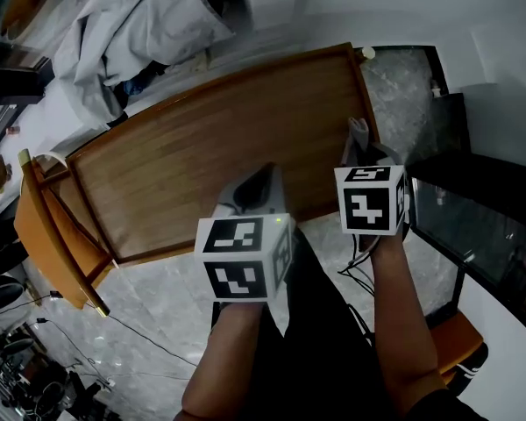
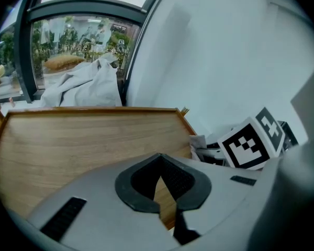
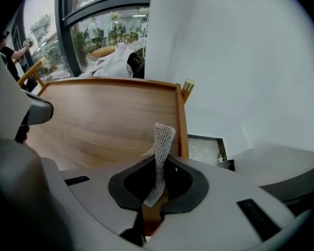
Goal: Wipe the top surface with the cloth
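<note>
Right gripper view: right gripper [image 3: 159, 166] is clenching a grey knitted cloth [image 3: 163, 139]. The strip is standing up past the jaw tips and pointing forward.

Head view: the cloth [image 1: 358, 133] is sitting at the right-hand short end of the wooden table top [image 1: 202, 156], just beside its raised rim. Whether it is touching the wood is not showing. The top's long axis is running away leftward from the right gripper [image 1: 363, 152], so I am judging that the wiping stroke is lying to the left and slightly down.

Left gripper view: left gripper [image 2: 160, 166] is resting with its jaws together on nothing. It is hanging over the near edge, further from the cloth.

Writing: none is readable. The cubes [image 1: 371, 198] are carrying only black-and-white square markers.
</note>
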{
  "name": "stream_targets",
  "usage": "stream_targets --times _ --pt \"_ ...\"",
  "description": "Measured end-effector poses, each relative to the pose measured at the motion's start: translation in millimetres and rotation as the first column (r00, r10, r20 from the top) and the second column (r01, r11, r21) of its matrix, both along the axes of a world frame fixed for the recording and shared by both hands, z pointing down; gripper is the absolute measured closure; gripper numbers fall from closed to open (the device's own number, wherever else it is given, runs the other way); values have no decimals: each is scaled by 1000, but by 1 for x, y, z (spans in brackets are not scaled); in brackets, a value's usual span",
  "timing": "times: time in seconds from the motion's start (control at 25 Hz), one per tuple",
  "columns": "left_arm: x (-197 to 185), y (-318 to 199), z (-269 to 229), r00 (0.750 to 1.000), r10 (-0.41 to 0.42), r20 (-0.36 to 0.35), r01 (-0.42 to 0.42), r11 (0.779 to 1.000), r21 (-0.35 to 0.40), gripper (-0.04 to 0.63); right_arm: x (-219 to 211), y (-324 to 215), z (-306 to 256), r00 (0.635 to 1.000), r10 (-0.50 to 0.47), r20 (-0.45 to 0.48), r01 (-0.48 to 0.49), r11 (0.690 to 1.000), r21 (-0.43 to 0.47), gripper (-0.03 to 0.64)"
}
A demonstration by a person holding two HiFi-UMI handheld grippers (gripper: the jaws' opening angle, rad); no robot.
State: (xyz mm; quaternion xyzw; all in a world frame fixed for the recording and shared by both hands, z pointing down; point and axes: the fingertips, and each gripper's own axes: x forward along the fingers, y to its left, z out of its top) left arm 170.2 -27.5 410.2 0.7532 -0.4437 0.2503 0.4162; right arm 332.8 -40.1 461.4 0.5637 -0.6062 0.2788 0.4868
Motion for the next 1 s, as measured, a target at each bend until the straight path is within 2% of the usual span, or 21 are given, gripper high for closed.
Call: stream_targets --times 0.12,0.16,0.24,0.36,0.52,0.64,0.84,1.0 --pt "-10 4 1 1000 -12 1 12 1000 -3 584 -3 -1 -5 1000 4 -18 -3 1000 30 580" --pt "-15 6 1 1000 -19 3 19 1000 -5 584 -10 -3 -8 1000 -2 11 2 999 54 580" --pt "-31 10 0 999 -41 12 41 999 -7 584 -40 -6 -17 991 -41 126 27 994 107 580" --pt "-67 19 -8 996 -81 28 81 997 0 584 -107 2 -27 948 -133 289 93 984 149 580" --pt "-127 38 -26 992 -120 48 119 993 22 584 -207 18 -35 884 -268 384 205 959 196 580" --pt "-178 56 -40 986 -155 55 153 987 41 584 -286 36 -39 820 -321 473 238 944 228 580" --pt "-254 83 -64 975 -213 60 208 975 78 584 -395 71 -30 755 -383 532 314 924 220 580" --pt "-310 95 -80 965 -251 71 240 962 131 584 -465 97 -17 696 -422 581 366 905 219 580"
